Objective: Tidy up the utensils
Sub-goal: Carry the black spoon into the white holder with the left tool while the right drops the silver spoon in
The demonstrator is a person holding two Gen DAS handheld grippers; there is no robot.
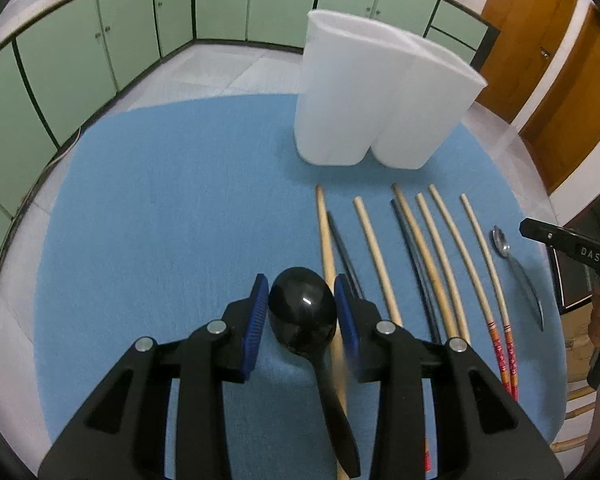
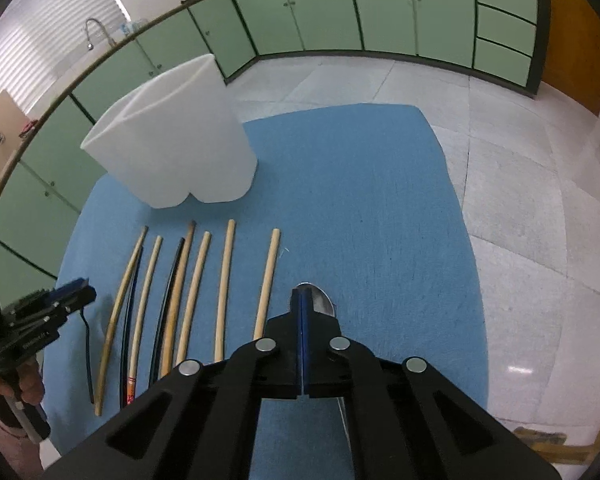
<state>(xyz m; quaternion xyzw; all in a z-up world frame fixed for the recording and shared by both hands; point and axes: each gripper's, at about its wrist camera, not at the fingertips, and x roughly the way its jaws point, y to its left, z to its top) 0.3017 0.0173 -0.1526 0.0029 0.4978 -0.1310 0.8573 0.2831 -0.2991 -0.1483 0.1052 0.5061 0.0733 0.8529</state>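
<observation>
The blue mat (image 2: pixel 360 200) fills the middle of the right wrist view, and its right half is bare cloth out to its edge, where pale floor tiles (image 2: pixel 540 220) begin; in the left wrist view the whole left side of the mat is likewise open. The white two-lobed holder (image 1: pixel 380 100) stands upright at the upper centre of the left view, near the mat's far edge, with a strip of bare mat between it and the utensil tips.

The left gripper (image 1: pixel 301 300) reaches in from the bottom of its frame, its blue pads wide apart on either side of the bowl of a black spoon (image 1: pixel 302 312), which lies bowl-up on the mat; whether the pads touch it is hard to judge, and they do not appear clamped. The right gripper (image 2: pixel 305 312) comes in from bottom centre with its pads pressed together, nothing visibly between them, hovering over the bowl of a metal spoon (image 2: pixel 324 302).

Six wooden chopsticks (image 2: pixel 226 280) lie roughly parallel, pointing toward the holder, with two dark chopsticks (image 2: pixel 172 292) among them. Spoons count two: one black, one metal.
</observation>
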